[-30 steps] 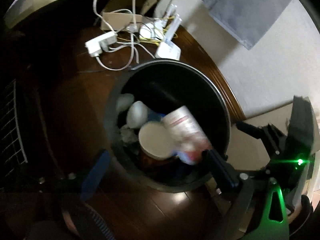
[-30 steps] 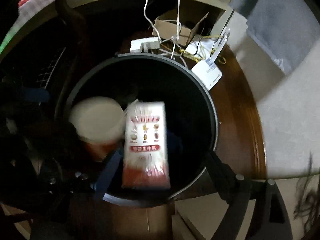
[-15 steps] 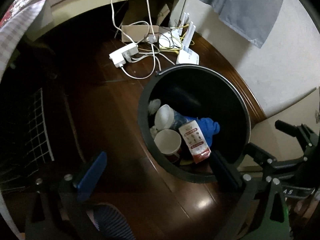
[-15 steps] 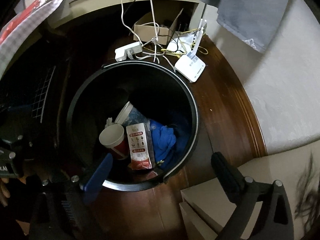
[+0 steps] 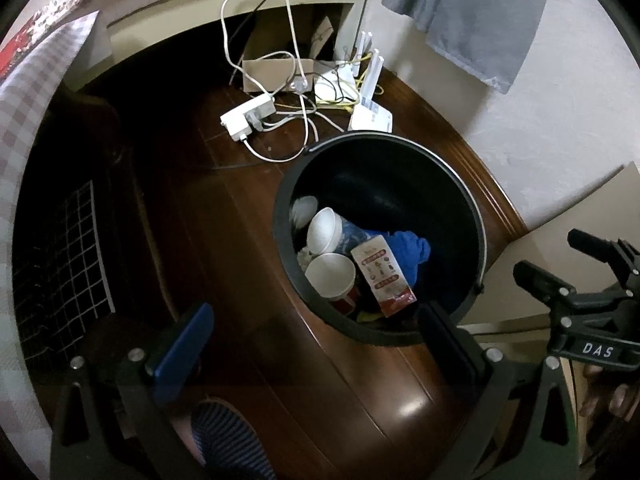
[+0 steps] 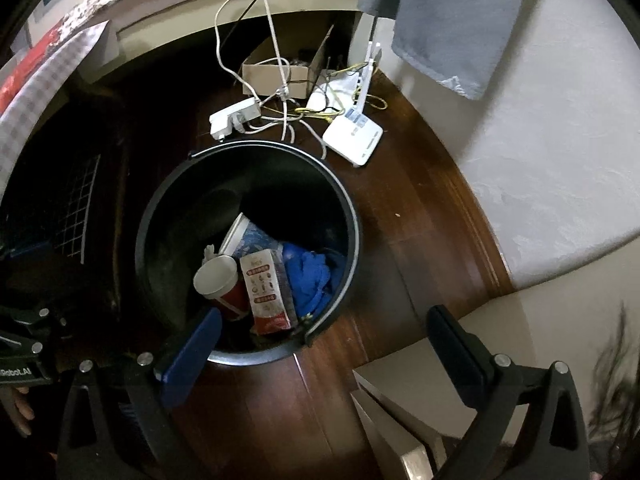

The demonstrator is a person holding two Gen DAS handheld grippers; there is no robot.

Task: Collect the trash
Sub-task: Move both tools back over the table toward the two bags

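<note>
Lying inside the black bin (image 5: 478, 216), the red-and-white carton (image 5: 383, 276) is seen propped between a red paper cup (image 5: 334, 280) and a blue cloth (image 5: 412, 250), judged to be dropped trash. Both the left tool (image 5: 316, 340) and the right tool (image 6: 324, 340) are held above the floor (image 5: 240, 240) with fingers apart and nothing gripped. Toward twelve o'clock, a power strip (image 5: 248, 117), tangled cables (image 5: 296, 92) and a router (image 6: 352, 140) are crowded just beside the rim.

I am looking down past my right tongs (image 6: 320, 344), spread wide and empty, into the black bin (image 6: 158, 216): carton (image 6: 266, 292), red cup (image 6: 220, 284), patterned cup (image 6: 250, 236), blue cloth (image 6: 310, 276) lying together; router (image 6: 352, 140) sitting beyond it on the floor.
</note>
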